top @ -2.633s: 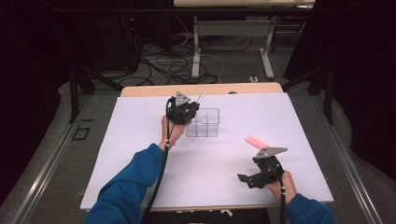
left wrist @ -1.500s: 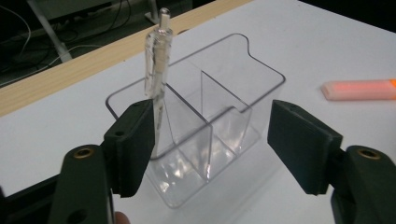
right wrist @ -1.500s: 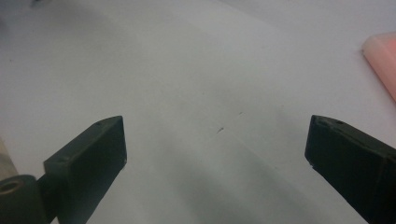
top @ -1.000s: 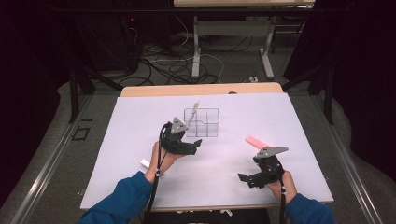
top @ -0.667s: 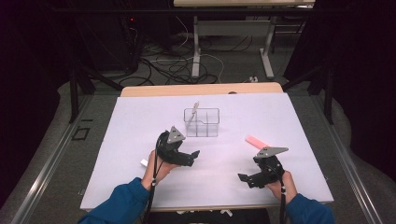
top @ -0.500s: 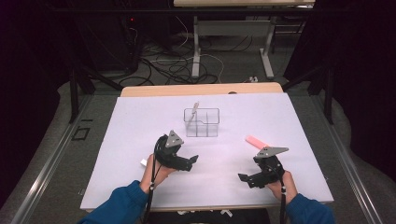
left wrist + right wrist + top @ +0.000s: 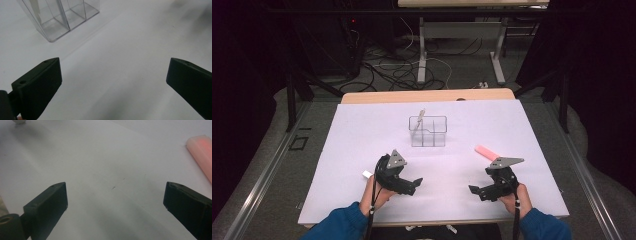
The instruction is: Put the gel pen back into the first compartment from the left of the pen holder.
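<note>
On the white worktop (image 7: 362, 130), our left hand-held gripper (image 7: 411, 185) has just been opening, nothing between jaws; right hand-held gripper (image 7: 477, 191) released too. High view shows clear divided box (image 7: 428, 131) mid-worktop with one stick (image 7: 420, 116) leaning; pink bar (image 7: 486, 151) lies diagonally, right gripper view adds its blunt end.

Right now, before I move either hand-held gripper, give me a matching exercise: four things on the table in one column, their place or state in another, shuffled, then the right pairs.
Things:
1. clear divided box
2. pink stick
3. left hand-held gripper
4. pale stick

Place or state:
A. lying flat on the white table cover, just beyond the right hand-held gripper
B. jaws wide apart, nothing between them
C. standing in the box's far left compartment
D. at the middle of the table, beyond both hand-held grippers

Pairs: 1-D, 2-A, 3-B, 4-C
</note>
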Demonstrator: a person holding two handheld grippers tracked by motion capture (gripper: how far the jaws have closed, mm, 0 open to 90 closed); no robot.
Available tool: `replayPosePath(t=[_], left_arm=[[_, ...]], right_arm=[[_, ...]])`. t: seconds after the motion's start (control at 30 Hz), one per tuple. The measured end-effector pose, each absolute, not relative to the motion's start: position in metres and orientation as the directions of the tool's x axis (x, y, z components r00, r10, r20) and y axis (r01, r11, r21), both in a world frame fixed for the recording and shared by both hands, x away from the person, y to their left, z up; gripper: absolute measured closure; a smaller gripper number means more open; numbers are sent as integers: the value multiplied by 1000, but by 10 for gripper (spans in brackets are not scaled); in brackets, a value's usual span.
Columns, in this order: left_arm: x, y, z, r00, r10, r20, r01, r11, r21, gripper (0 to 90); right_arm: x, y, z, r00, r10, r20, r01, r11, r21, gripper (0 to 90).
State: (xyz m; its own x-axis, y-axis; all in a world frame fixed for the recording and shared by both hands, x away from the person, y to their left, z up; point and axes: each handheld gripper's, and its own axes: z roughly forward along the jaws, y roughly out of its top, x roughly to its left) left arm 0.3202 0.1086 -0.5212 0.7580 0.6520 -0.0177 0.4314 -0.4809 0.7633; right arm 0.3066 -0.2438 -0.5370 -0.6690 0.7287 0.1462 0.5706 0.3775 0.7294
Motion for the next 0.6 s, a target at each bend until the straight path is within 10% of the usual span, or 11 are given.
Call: replayPosePath(t=[0.6], left_arm=[[301,117,-527,764,645,-23,433,-486,759,1]], right_arm=[[309,-243,-537,-672,728,136,562,382,733,49]])
